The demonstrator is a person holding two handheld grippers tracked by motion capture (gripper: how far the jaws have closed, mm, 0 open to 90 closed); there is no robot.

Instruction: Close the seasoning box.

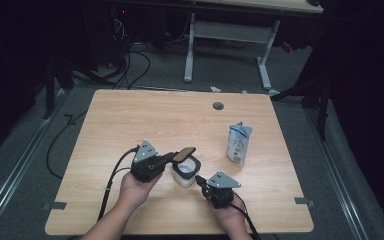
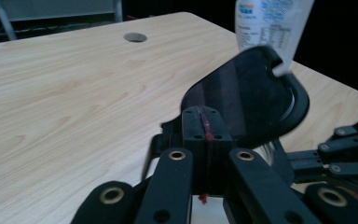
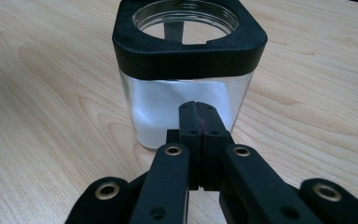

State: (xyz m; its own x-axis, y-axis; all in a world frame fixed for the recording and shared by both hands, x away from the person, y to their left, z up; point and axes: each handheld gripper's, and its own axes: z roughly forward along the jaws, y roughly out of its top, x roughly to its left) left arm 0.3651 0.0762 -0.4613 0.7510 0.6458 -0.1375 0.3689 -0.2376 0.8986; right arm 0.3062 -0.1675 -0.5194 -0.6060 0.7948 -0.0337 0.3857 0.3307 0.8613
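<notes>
A clear square jar with a black collar and white powder inside stands near the table's front middle. Its mouth is uncovered. My left gripper comes in from the jar's left, and in the left gripper view it is shut on the edge of a dark rounded lid. The lid hangs tilted over the jar's far left corner. My right gripper is shut with nothing between its jaws. In the right gripper view its tips rest at the jar's near wall.
A white and blue pouch stands upright to the right of the jar, also in the left gripper view. A round cable hole lies near the table's far edge. A white-legged desk stands beyond the table.
</notes>
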